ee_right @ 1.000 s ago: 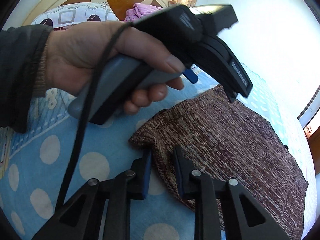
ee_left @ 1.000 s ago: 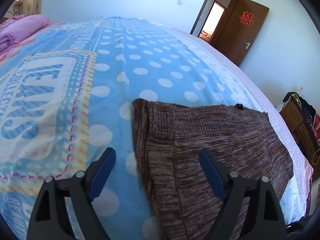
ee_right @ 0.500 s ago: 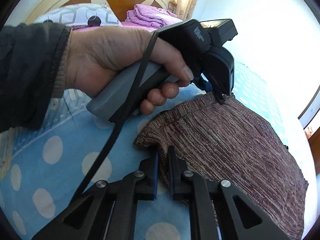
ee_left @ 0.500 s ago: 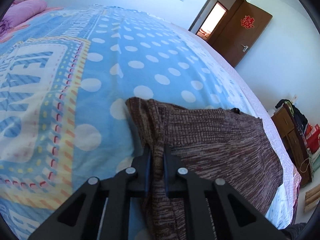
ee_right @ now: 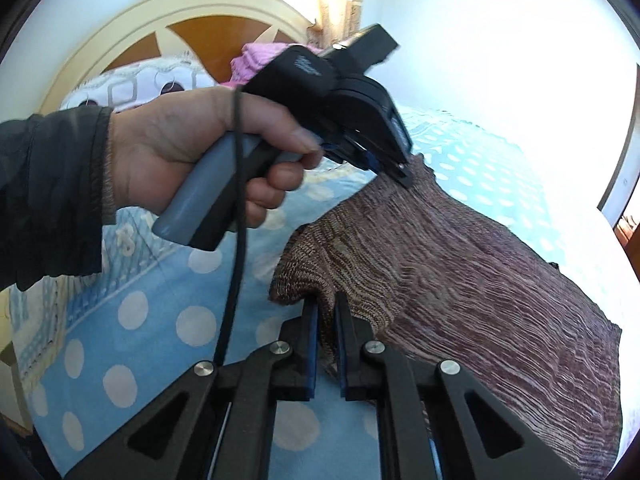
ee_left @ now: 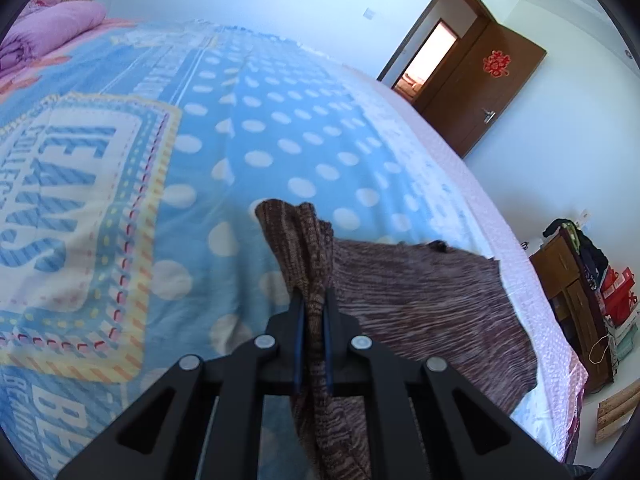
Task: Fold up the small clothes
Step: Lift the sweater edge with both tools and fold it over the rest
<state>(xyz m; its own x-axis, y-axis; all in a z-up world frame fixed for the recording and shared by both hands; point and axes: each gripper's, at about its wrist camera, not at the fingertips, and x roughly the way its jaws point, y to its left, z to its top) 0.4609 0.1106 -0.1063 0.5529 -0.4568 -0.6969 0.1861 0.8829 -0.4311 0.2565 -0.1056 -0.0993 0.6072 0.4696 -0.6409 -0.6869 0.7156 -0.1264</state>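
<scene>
2 corners of the brown knit garment [ee_left: 420, 312] are pinched right now, one in each gripper, while the rest of it lies on the blue dotted bedspread [ee_left: 256, 128] near the bed's edge. The left gripper [ee_left: 314, 312] has closed down tight on a bunched fold at the garment's near corner, which stands up off the bed in a ridge. The right gripper [ee_right: 326, 320] is likewise clamped on the neighbouring corner [ee_right: 296, 280], and from its camera the left gripper [ee_right: 402, 174], in the person's hand [ee_right: 192, 148], can be seen biting the far end of that same edge.

Judging by how it drapes and ripples, the knit is soft, light and stretchy, with no stiffness of its own. It should not slip from the pads, but it will sag between the 2 holds, so corners along 1 edge look like the right place to grip; pulling the edge gently taut should keep the fold square.
</scene>
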